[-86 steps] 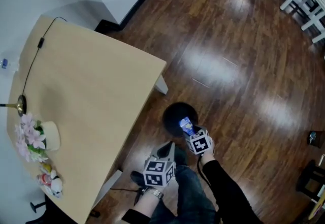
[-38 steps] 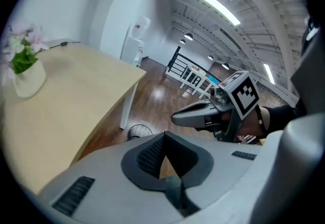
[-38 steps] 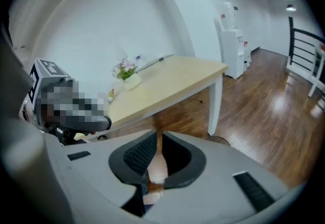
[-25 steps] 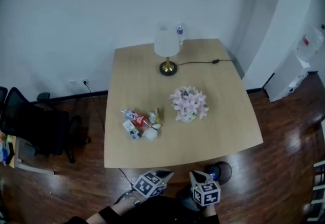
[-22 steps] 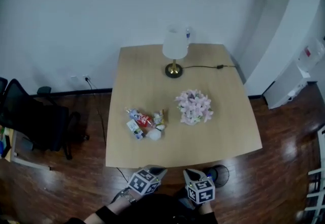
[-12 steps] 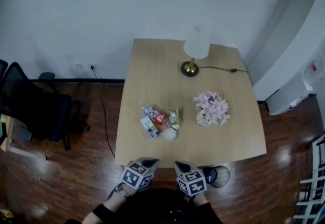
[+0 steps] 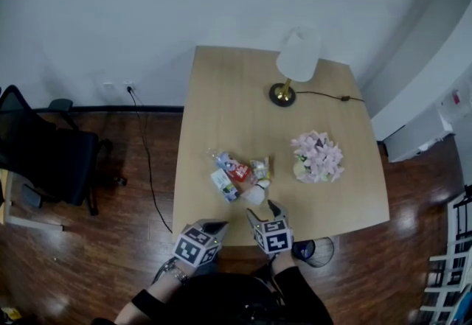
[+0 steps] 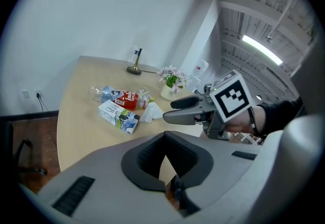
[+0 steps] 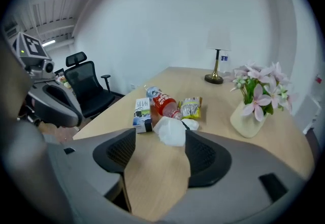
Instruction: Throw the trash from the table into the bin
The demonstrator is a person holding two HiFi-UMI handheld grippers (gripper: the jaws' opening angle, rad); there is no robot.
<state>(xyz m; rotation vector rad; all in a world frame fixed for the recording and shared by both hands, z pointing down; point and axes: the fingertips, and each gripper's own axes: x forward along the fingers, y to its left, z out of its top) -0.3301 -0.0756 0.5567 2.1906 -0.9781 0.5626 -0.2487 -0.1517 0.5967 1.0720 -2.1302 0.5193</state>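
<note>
Approach step: trash pile of crumpled tissue [image 9: 171,130], red-label bottle [image 9: 163,102], carton [image 9: 141,113] and snack packet [image 9: 191,107] lies near the worktop [image 7: 221,95] front edge. Right gripper [image 7: 263,211] fingers have just been opening, empty, tissue just ahead. Left gripper [image 7: 214,226] fingers together, empty. Next, probably: reach in, pinch tissue, carry to bin [image 7: 317,250] on the floor.

The table [image 7: 236,110] is matt pale wood; the floor [image 7: 110,257] glossy dark wood.
</note>
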